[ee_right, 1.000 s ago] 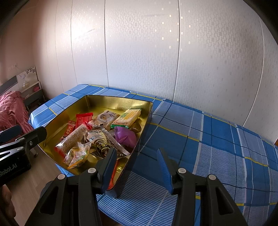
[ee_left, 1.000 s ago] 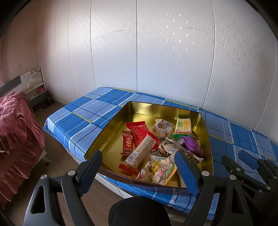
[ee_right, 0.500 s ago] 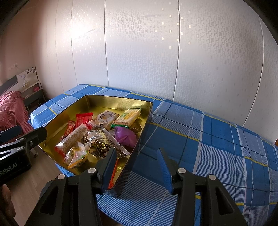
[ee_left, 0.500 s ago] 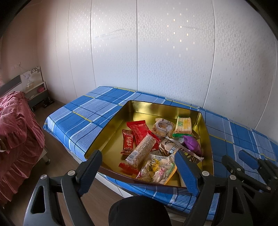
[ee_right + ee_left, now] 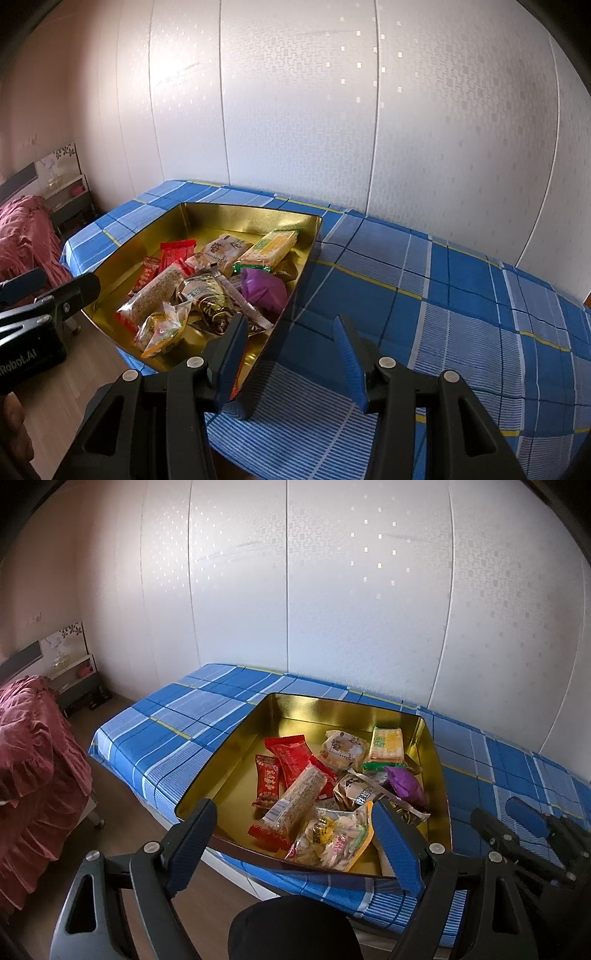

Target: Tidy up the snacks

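A gold tin tray (image 5: 229, 753) (image 5: 122, 254) sits on the blue plaid table and holds several snack packs: red packets (image 5: 291, 753), a long cereal bar (image 5: 299, 797), a purple pack (image 5: 404, 784) (image 5: 264, 290), a green-and-yellow cracker pack (image 5: 386, 744) (image 5: 271, 249) and a clear bag of candies (image 5: 332, 840) (image 5: 162, 328). My left gripper (image 5: 291, 843) is open and empty, just in front of the tray's near rim. My right gripper (image 5: 291, 349) is open and empty, over the tray's right near corner and the cloth.
The blue plaid cloth (image 5: 424, 295) covers the table right of the tray. A white panelled wall (image 5: 332, 590) stands behind it. A red-covered bed (image 5: 33, 746) and a small bedside shelf (image 5: 74, 672) are on the left over wooden floor.
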`<action>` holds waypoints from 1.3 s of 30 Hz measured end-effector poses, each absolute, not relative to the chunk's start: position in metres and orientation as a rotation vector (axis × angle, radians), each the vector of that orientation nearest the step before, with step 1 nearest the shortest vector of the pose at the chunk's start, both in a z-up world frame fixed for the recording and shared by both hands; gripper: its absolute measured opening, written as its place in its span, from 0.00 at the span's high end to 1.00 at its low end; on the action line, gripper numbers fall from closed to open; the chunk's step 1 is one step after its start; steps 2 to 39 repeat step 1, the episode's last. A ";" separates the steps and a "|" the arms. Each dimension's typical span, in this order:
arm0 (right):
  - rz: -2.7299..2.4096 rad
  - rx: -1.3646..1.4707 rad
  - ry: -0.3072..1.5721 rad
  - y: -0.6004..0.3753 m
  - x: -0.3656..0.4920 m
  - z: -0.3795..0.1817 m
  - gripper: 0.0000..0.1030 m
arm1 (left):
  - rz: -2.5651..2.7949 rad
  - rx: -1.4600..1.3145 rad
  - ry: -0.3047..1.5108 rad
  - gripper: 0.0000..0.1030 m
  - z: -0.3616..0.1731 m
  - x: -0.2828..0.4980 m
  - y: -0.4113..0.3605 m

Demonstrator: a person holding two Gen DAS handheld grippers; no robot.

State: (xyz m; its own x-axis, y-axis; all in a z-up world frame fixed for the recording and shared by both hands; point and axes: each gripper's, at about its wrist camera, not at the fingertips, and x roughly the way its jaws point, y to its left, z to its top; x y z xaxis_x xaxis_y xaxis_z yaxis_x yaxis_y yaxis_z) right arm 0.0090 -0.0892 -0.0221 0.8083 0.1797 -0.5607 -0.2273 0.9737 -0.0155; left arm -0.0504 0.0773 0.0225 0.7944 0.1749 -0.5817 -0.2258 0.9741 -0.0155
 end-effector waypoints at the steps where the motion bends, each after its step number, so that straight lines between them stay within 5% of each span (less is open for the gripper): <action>1: 0.213 -0.068 0.593 -0.096 0.011 -0.021 0.52 | 0.214 -0.084 0.622 0.17 0.022 -0.050 0.077; 39: 0.213 -0.068 0.593 -0.096 0.011 -0.021 0.52 | 0.214 -0.084 0.622 0.17 0.022 -0.050 0.077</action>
